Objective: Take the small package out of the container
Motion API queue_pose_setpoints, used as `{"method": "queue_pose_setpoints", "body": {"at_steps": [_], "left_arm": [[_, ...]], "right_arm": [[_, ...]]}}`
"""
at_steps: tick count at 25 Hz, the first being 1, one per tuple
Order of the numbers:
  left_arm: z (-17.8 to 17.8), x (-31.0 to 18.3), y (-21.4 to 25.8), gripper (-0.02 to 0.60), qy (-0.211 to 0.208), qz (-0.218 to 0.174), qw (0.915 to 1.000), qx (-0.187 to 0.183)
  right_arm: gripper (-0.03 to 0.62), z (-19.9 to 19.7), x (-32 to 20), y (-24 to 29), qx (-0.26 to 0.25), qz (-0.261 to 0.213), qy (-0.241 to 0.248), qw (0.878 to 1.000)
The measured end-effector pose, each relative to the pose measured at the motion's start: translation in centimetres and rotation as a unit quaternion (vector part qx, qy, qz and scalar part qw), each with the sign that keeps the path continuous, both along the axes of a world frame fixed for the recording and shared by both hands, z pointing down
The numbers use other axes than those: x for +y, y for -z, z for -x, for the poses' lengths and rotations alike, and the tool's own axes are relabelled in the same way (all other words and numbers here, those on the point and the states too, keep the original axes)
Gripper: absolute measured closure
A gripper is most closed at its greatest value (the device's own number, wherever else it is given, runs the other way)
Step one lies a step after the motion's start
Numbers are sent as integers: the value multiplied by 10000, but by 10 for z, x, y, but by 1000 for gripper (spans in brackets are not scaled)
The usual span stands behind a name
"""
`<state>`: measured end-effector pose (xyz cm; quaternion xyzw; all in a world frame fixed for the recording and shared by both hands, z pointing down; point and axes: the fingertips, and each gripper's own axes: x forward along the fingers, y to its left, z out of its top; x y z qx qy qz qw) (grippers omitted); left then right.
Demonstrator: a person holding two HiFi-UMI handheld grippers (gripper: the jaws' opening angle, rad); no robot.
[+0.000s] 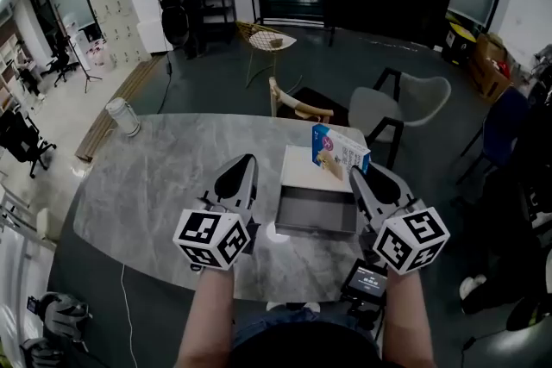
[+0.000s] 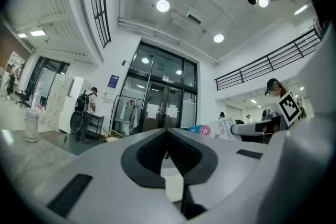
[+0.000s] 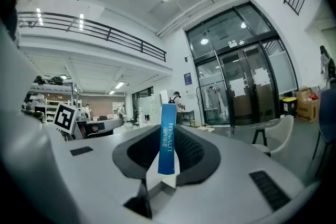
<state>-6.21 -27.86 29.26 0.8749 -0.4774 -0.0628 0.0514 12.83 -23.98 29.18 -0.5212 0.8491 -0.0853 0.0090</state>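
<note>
Head view — small package [image 1: 340, 148] is pinched by right hand-held gripper [image 1: 356, 175], held clear at one o'clock of container [image 1: 316, 227] for removal.

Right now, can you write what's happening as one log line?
right hand-held gripper: shut on small package | small package: out of container | left hand-held gripper: shut, empty

In the head view the right tool [image 1: 355, 175] covers the lower corner of the small package [image 1: 339, 148], whose print is too small to read, and the container [image 1: 297, 215] along its right rim. The forearms [image 1: 205, 323] run off the bottom edge. In the left gripper view the left tool [image 2: 168, 132] hides the table [image 1: 147, 185]. In the right gripper view the small package stands edge-on, with its faces unseen and its foot sunk between the jaws.
</note>
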Motion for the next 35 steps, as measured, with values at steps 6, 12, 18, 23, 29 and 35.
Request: {"method": "queue_pose_setpoints", "body": {"at_steps": [6,12,18,23,29,35], "left_arm": [[-2,-4,6,569,-28,-143,9999,23],[-10,-4,16,569,-163,-396,9990,-149],[-26,0,26,569,-310,-640,9968,-353],[-31,8,30,569,-358,-793,9950,-491],[-33,11,34,569,-406,-853,9942,-505],[-37,14,38,569,-473,-905,9934,-531]], "right_arm": [[500,-35,11,11,461,-412,-552,9966],[501,-47,23,19,650,-674,-782,9925],[500,-43,29,25,726,-883,-757,9906],[500,-41,34,32,564,-1018,-792,9900],[500,-41,36,33,656,-1021,-806,9893],[500,-39,37,37,728,-1068,-763,9887]]}}
